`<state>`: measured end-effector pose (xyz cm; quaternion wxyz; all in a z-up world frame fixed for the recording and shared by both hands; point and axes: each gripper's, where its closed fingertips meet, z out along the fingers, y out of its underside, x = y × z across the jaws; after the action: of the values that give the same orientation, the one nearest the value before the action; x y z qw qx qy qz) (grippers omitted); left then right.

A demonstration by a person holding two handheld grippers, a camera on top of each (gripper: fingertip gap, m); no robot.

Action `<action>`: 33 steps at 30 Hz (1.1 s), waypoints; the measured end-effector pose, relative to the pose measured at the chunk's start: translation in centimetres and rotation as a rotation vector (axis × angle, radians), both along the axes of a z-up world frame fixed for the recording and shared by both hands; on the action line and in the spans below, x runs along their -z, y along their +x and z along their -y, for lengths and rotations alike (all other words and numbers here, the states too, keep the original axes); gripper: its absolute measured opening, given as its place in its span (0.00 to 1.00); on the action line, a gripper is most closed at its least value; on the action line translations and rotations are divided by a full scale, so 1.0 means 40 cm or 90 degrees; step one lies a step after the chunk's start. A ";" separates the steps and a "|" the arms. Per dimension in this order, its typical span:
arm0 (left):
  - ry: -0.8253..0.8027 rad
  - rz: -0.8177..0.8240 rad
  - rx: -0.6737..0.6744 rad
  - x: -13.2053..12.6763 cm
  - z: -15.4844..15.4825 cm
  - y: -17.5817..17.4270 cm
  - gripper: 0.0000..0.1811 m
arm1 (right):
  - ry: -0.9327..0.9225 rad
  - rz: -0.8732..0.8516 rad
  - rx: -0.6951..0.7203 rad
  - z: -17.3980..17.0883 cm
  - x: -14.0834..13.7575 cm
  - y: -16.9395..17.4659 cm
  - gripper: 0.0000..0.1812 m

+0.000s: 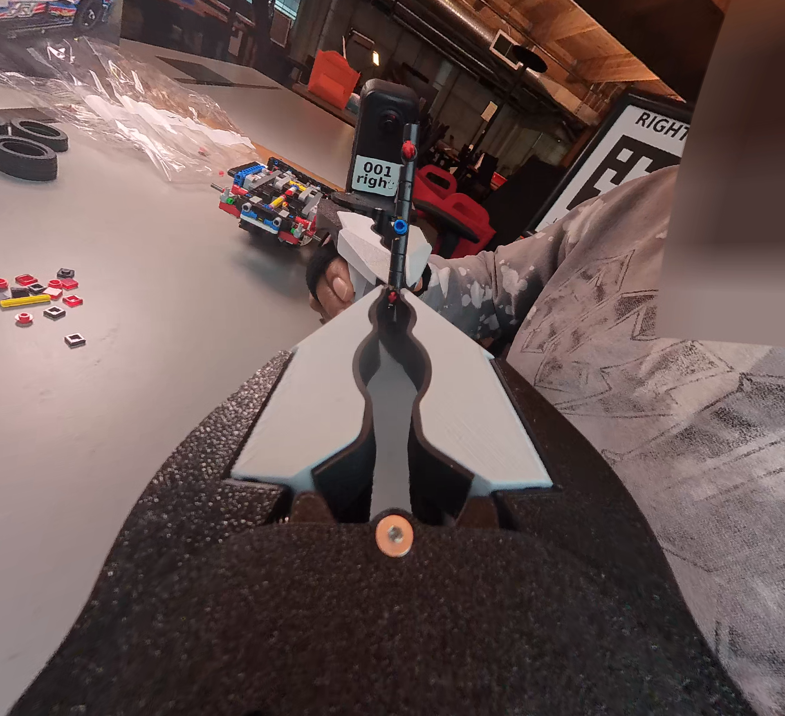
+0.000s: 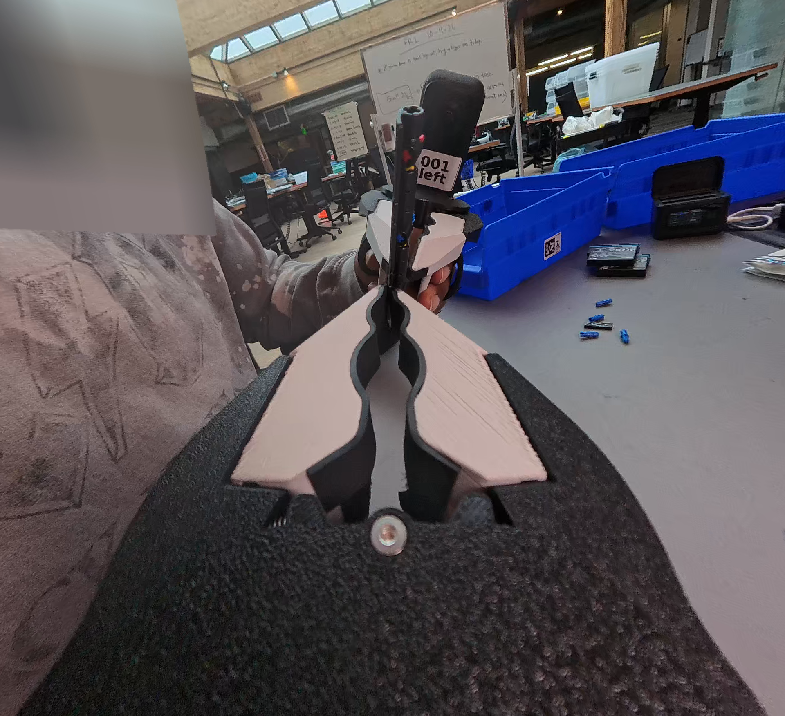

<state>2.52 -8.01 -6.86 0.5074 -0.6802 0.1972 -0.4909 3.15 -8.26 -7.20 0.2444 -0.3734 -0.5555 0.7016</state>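
A long thin black toy beam (image 1: pixel 403 194) with red and blue pins stands nearly upright above the grey table (image 1: pixel 148 356). My left gripper (image 1: pixel 391 292) is shut on its lower end. The right gripper (image 1: pixel 382 245) faces me just beyond, its white fingers on either side of the beam. In the right wrist view my right gripper (image 2: pixel 388 292) is shut on the lower end of the same beam (image 2: pixel 403 186). The left gripper (image 2: pixel 414 241) is directly opposite, tip to tip. A hand holds each gripper.
A partly built brick car chassis (image 1: pixel 272 203), two black tyres (image 1: pixel 27 148), loose small pieces (image 1: pixel 42 296) and clear plastic bags (image 1: pixel 127 109) lie on the left. Blue bins (image 2: pixel 535 228), blue pins (image 2: pixel 603 324), black flat packs (image 2: pixel 616 256) and a black case (image 2: pixel 688 199) lie on the right. Left and right tips are no more than a few centimetres apart.
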 end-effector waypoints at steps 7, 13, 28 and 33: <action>0.035 -0.052 -0.176 -0.051 -0.033 -0.191 0.00 | 0.003 0.007 0.043 -0.024 0.020 0.042 0.00; -0.162 -0.427 -0.512 0.187 -0.136 -0.463 0.01 | 0.001 0.070 0.112 -0.102 0.061 0.020 0.00; -0.088 -0.209 -0.277 0.142 -0.147 -0.211 0.24 | -0.038 0.136 0.067 -0.071 0.106 0.006 0.00; -0.047 -0.006 -0.035 0.044 -0.061 -0.011 0.15 | -0.028 0.149 0.014 -0.025 0.115 0.008 0.00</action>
<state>2.10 -5.59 -8.61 0.4942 -0.7061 0.1623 -0.4805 3.47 -7.26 -11.79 0.1774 -0.4640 -0.5603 0.6628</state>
